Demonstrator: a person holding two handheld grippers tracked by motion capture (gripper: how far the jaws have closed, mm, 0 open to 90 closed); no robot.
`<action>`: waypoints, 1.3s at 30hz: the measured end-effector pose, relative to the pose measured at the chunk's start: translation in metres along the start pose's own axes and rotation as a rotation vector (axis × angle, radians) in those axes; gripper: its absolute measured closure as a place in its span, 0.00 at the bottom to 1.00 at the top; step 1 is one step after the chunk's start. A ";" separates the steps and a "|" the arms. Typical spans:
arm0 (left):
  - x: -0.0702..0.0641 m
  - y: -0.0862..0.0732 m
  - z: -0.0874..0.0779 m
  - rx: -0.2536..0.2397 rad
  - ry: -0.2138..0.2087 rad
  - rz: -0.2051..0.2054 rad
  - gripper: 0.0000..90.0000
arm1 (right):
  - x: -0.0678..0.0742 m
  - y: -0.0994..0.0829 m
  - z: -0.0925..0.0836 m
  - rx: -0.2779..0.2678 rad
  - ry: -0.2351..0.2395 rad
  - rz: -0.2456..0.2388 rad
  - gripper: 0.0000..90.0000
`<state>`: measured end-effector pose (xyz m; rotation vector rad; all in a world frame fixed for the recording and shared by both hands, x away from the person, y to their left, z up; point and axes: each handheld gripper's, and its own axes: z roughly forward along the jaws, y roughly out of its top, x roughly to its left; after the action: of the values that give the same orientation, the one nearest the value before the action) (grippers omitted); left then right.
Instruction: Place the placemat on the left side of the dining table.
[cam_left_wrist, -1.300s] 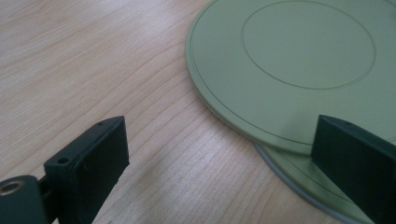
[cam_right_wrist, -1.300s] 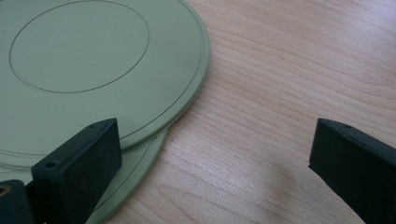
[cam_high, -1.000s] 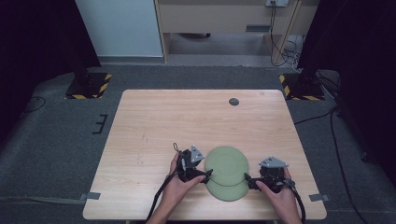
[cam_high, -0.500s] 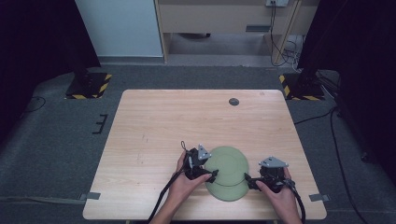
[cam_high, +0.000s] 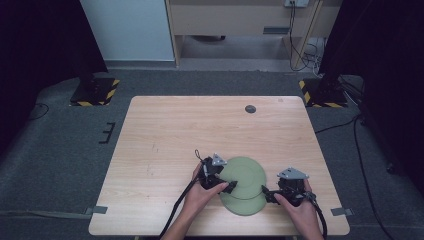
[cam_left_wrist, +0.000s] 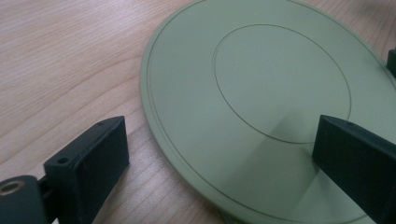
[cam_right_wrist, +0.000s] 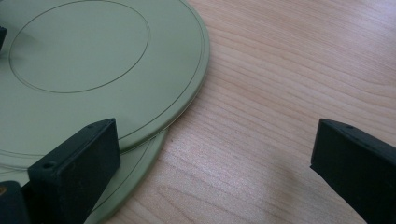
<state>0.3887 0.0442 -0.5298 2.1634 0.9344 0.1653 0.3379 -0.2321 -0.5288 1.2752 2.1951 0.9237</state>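
Green plates: we see two pale green plates stacked near the front edge of the wooden table (cam_high: 165, 130), the upper plate (cam_high: 243, 175) shifted up and left so that the lower plate (cam_high: 246, 206) shows as a crescent below it.
Upper plate: we see a flat disc with a ringed centre; in the right gripper view its rim overhangs the lower plate's rim.
Left gripper (cam_high: 223, 185): we hold it at the left edge of the stack with its jaws spread; in the left gripper view one jaw stands over bare wood and the other over the plate's surface, so the rim lies between them. We cannot tell whether either jaw touches the plate.
Right gripper (cam_high: 266, 194): we hold it at the right edge of the stack, jaws wide apart; in the right gripper view one jaw sits over the plates' rims and the other over bare wood.
Hands: we keep one hand on each gripper, forearms coming in from the near edge.
Far side: we see a small dark disc (cam_high: 250, 109) lying near the table's far edge, well apart from the plates.
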 end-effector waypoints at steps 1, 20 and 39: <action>0.000 0.000 0.000 0.001 0.001 0.001 0.03 | 0.000 0.000 0.000 0.000 0.000 0.000 0.02; -0.009 0.001 -0.002 -0.037 0.034 -0.008 0.14 | -0.001 0.000 0.000 0.003 0.002 -0.002 0.01; -0.018 0.012 -0.026 -0.216 0.076 0.037 0.57 | -0.001 0.000 0.001 0.004 0.006 0.006 0.01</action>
<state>0.3723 0.0423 -0.4998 1.9867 0.8768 0.3527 0.3388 -0.2330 -0.5291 1.2828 2.2003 0.9272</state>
